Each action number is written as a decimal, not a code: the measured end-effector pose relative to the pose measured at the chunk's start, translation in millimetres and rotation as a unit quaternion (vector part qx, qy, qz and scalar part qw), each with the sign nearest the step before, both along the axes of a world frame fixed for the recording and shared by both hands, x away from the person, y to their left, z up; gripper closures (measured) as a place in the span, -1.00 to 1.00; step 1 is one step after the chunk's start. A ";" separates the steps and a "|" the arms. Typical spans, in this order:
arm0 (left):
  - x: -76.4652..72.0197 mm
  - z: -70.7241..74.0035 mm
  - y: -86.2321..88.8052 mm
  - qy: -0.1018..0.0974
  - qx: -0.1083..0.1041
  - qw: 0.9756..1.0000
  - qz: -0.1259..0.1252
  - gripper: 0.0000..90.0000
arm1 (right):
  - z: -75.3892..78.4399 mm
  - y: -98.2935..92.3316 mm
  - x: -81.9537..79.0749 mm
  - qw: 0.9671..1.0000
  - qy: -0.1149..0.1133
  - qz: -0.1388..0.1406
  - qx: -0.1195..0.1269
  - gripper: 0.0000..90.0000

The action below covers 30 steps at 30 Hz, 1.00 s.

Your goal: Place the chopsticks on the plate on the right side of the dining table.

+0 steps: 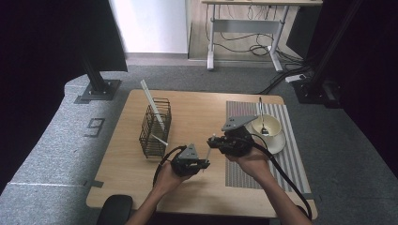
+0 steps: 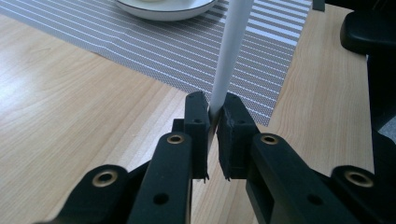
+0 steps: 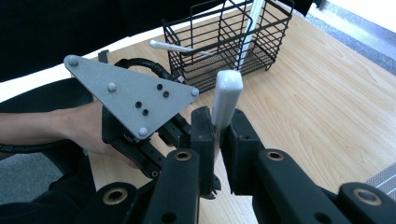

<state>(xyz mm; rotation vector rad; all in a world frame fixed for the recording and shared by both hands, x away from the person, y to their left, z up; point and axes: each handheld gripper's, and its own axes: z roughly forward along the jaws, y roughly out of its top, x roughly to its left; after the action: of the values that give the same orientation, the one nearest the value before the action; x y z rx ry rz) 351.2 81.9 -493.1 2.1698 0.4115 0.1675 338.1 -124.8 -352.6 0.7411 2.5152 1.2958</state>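
Two grippers, one slim white plastic stick (image 1: 208, 153) | left gripper (image 2: 214, 122): clamped on lower end | right gripper (image 3: 219, 126): clamped on upper end | black wire basket (image 1: 155, 127) just beside.

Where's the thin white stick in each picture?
High view: the thin white plastic stick is at the centre, just left of the placemat.
Left gripper view: it rises from the middle to the top edge, pinched between the black jaws.
Right gripper view: it sits in the middle, poking up from the jaws.
Shared landmark: the grey striped placemat.
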 end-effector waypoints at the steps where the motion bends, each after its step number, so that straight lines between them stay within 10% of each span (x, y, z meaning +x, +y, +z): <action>1: -0.9 -0.8 -0.8 -0.002 0.000 1.000 -0.002 0.86 | -0.4 0.2 -0.2 1.000 0.002 -0.001 -0.001 0.83; 8: -5.2 -5.3 -3.9 -0.011 0.002 1.000 -0.007 0.92 | -4.2 0.1 0.0 1.000 0.000 -0.004 -0.006 0.79; 17: -9.0 -8.1 -8.1 -0.002 0.016 1.000 -0.014 0.92 | -15.0 10.1 1.0 0.994 -0.048 -0.072 -0.063 -0.20; 30: -4.4 -10.1 -1.7 0.008 0.033 0.999 -0.012 0.92 | -37.6 -20.6 19.7 0.985 -0.046 -0.146 -0.080 -0.46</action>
<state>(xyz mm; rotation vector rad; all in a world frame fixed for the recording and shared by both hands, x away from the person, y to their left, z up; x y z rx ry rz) 346.8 80.2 -503.2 2.2410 0.3939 0.1536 357.9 -145.5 -390.2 0.9463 2.2992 0.9933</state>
